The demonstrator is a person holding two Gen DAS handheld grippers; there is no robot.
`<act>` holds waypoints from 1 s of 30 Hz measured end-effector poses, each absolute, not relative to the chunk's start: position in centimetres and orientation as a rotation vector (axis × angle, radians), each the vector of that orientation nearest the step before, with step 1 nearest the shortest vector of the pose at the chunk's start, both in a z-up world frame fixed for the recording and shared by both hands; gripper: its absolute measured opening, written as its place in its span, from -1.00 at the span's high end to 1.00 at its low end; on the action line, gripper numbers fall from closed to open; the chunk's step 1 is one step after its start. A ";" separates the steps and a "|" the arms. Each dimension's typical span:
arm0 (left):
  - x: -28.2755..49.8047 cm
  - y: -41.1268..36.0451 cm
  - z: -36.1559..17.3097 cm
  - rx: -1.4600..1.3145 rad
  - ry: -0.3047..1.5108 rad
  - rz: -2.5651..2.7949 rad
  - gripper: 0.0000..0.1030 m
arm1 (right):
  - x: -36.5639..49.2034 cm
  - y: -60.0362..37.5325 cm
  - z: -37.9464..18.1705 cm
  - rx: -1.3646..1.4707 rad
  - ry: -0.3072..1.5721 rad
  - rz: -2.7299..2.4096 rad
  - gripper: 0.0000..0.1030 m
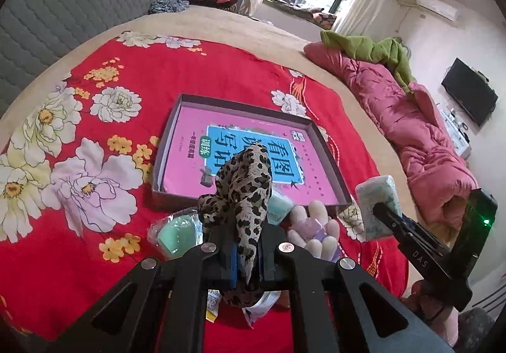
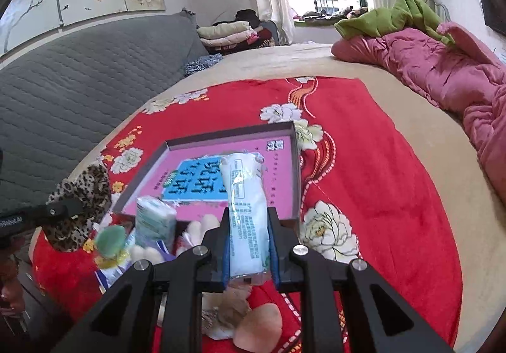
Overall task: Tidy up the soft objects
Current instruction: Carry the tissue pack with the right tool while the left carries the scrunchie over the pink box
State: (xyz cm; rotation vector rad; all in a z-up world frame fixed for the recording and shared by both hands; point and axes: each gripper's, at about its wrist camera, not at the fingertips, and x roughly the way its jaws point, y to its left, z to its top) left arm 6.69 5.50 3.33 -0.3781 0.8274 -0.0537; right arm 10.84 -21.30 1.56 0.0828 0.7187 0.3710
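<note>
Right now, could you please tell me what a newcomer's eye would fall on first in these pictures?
The bright red floral bedspread dominates, with a shallow dark cardboard box lined by a pink book cover lying on it. In front, the left gripper pinches a leopard-print fabric scrunchie, and the right gripper clamps a white plastic-wrapped tissue pack above the box's near edge.

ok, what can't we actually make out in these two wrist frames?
- Book cover, left wrist view: title partly hidden by the leopard-print cloth in the left gripper.
- Tissue pack print, right wrist view: too small and blurred to read; right gripper covers its sides.
- Items under the right gripper: blurred, partly hidden by the gripper.
</note>
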 end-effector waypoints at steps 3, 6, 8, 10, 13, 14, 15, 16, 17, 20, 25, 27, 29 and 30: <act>6.9 5.8 3.7 -0.383 0.821 -0.050 0.85 | 11.1 -20.8 2.4 0.075 0.706 0.377 0.62; 7.4 6.2 3.9 -0.389 0.834 -0.045 0.85 | 11.5 -20.4 3.2 0.074 0.698 0.376 0.62; 7.7 6.4 3.9 -0.401 0.836 -0.044 0.85 | 11.8 -20.1 3.7 0.079 0.691 0.380 0.62; 8.0 6.5 3.9 -0.401 0.839 -0.042 0.85 | 12.1 -19.7 4.1 0.079 0.689 0.379 0.62; 8.4 6.6 4.0 -0.393 0.836 -0.045 0.85 | 12.7 -19.4 4.7 0.079 0.683 0.381 0.62; 8.8 6.8 4.0 -0.390 0.839 -0.052 0.85 | 12.9 -19.3 4.8 0.082 0.681 0.382 0.62; 9.0 6.9 3.9 -0.390 0.841 -0.055 0.85 | 13.0 -19.2 4.9 0.085 0.679 0.383 0.62; 9.3 7.2 3.9 -0.390 0.839 -0.053 0.85 | 13.3 -19.1 5.0 0.088 0.676 0.385 0.62; 9.6 7.4 3.8 -0.389 0.836 -0.047 0.84 | 13.5 -19.1 5.0 0.089 0.676 0.382 0.62; 10.5 8.1 3.7 -0.401 0.832 -0.035 0.85 | 14.1 -19.0 5.0 0.094 0.677 0.372 0.62; 11.5 9.0 3.2 -0.413 0.825 -0.028 0.84 | 14.9 -18.7 5.2 0.092 0.682 0.365 0.62; 11.9 9.2 2.9 -0.407 0.825 -0.024 0.84 | 15.2 -18.6 5.3 0.092 0.678 0.365 0.62; 12.1 9.5 2.6 -0.419 0.831 -0.028 0.85 | 15.3 -18.5 5.2 0.091 0.679 0.361 0.62; 12.4 9.7 2.4 -0.422 0.833 -0.025 0.84 | 15.5 -18.5 5.1 0.093 0.682 0.362 0.62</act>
